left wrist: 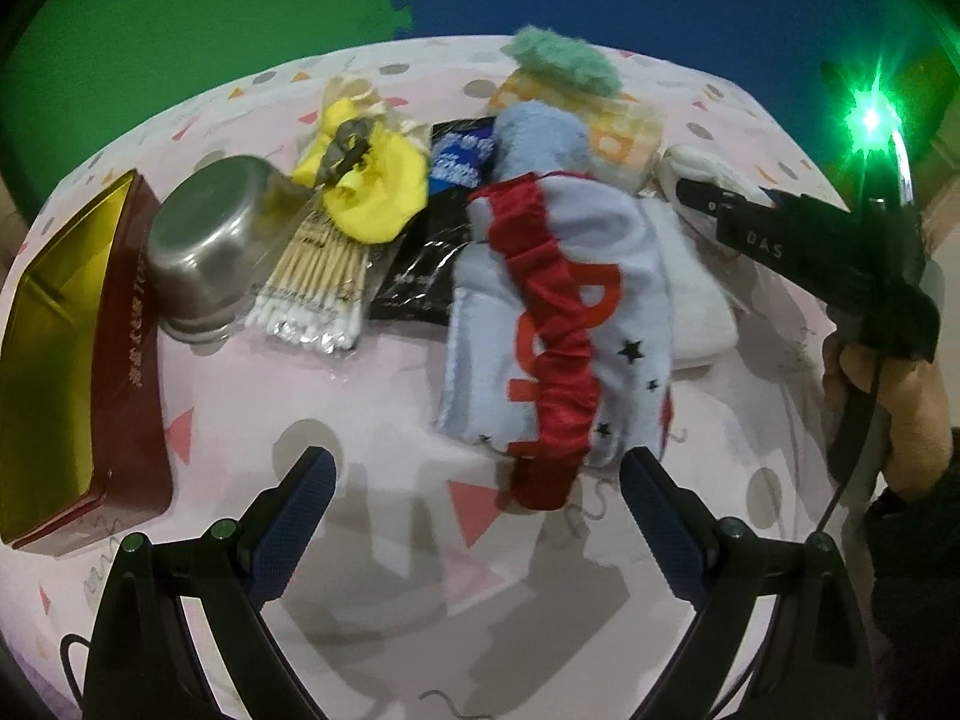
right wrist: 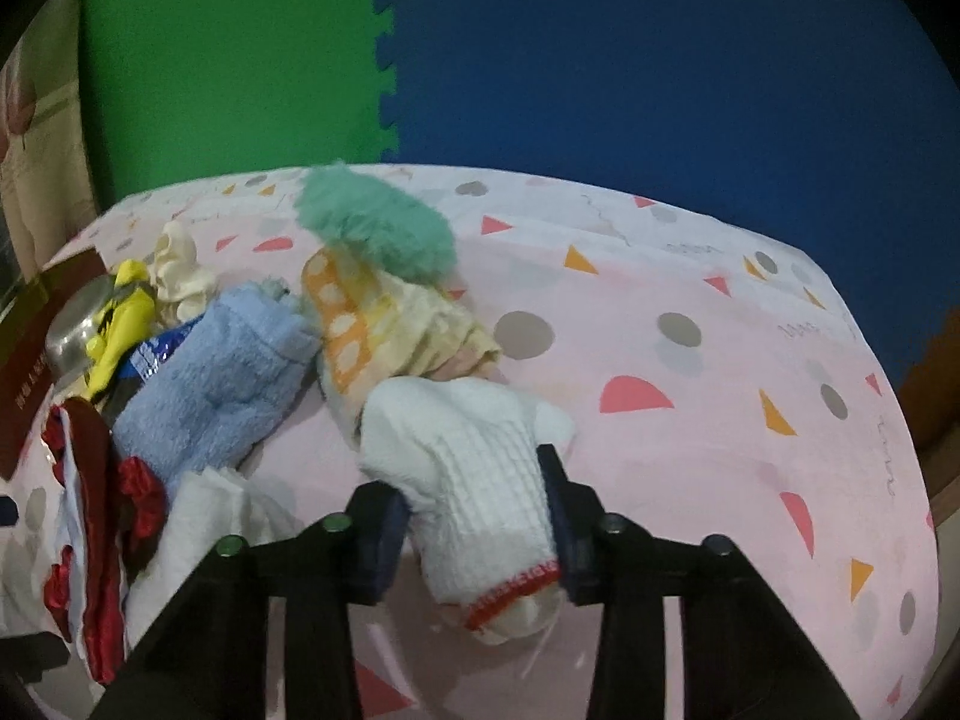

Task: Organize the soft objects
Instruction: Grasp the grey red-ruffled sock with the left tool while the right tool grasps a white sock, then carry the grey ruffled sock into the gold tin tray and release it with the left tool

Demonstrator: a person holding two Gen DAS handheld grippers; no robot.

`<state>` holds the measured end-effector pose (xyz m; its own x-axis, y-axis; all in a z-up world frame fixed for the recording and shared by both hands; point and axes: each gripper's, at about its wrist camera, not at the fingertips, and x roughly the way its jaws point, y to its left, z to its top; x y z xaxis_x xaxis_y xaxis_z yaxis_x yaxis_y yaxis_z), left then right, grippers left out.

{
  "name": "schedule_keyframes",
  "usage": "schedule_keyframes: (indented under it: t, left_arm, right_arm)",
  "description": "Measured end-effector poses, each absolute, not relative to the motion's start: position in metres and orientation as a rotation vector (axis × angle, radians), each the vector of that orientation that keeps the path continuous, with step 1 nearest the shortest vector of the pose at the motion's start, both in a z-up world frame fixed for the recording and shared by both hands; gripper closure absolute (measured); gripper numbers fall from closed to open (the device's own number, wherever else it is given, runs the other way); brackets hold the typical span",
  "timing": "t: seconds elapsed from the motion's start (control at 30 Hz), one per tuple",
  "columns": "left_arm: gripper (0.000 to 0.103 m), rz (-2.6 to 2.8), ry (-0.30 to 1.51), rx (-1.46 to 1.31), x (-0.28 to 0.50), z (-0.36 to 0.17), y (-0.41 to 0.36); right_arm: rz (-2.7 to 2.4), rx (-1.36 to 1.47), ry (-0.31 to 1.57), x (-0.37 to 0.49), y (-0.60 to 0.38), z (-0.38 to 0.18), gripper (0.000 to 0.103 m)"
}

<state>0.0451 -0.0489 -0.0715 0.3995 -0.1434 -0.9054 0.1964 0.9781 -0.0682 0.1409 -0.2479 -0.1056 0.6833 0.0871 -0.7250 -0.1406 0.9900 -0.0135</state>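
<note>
A pile of soft things lies on the pink patterned bedsheet (left wrist: 372,396). My left gripper (left wrist: 480,456) hangs open just in front of a light blue cloth with red letters (left wrist: 624,300), which has a red satin band (left wrist: 552,324) draped over it. Nothing is between its fingers. My right gripper (right wrist: 468,480) is shut on a white knitted glove with a red cuff (right wrist: 474,456), its pads pressing both sides. Beyond it lie a blue fuzzy sock (right wrist: 222,384), an orange and yellow cloth (right wrist: 384,324) and a green fluffy piece (right wrist: 372,222). The glove (left wrist: 690,159) also shows at the right of the left wrist view.
At the left stand a red tin with a gold inside (left wrist: 66,348), an upturned steel bowl (left wrist: 204,246), a pack of cotton swabs (left wrist: 318,288), a yellow item (left wrist: 372,192) and a black packet (left wrist: 420,264). A white folded cloth (left wrist: 696,288) lies beside the blue one. Green and blue foam mats line the wall.
</note>
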Motion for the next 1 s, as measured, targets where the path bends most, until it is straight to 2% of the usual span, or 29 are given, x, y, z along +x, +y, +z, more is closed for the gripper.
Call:
schedule_keyframes:
  t: [0.3,0.7,0.73,0.8,0.83,0.9,1.0]
  left_arm:
    - [0.009,-0.251,1.110,0.086,0.049,-0.065,-0.073]
    - [0.009,-0.152,1.121,0.122,0.069,-0.086,-0.082]
    - [0.012,-0.146,1.121,0.122,0.070,-0.088,-0.082]
    - [0.033,-0.151,1.136,0.119,0.069,-0.091,-0.080]
    - [0.035,-0.157,1.135,0.112,0.069,-0.091,-0.079]
    - [0.051,-0.176,1.130,0.105,0.067,-0.089,-0.078]
    - [0.069,-0.208,1.126,0.108,0.062,-0.085,-0.076]
  right_arm:
    - [0.064,-0.011,0.814,0.122,-0.276,-0.109,0.067]
    - [0.079,0.021,0.830,0.115,-0.283,-0.114,0.066]
    - [0.082,0.023,0.834,0.115,-0.283,-0.115,0.065]
    - [0.083,0.025,0.835,0.115,-0.283,-0.115,0.064]
    - [0.083,0.025,0.835,0.115,-0.284,-0.115,0.064]
    - [0.082,0.024,0.835,0.116,-0.284,-0.115,0.064]
    - [0.080,0.018,0.837,0.117,-0.284,-0.115,0.064]
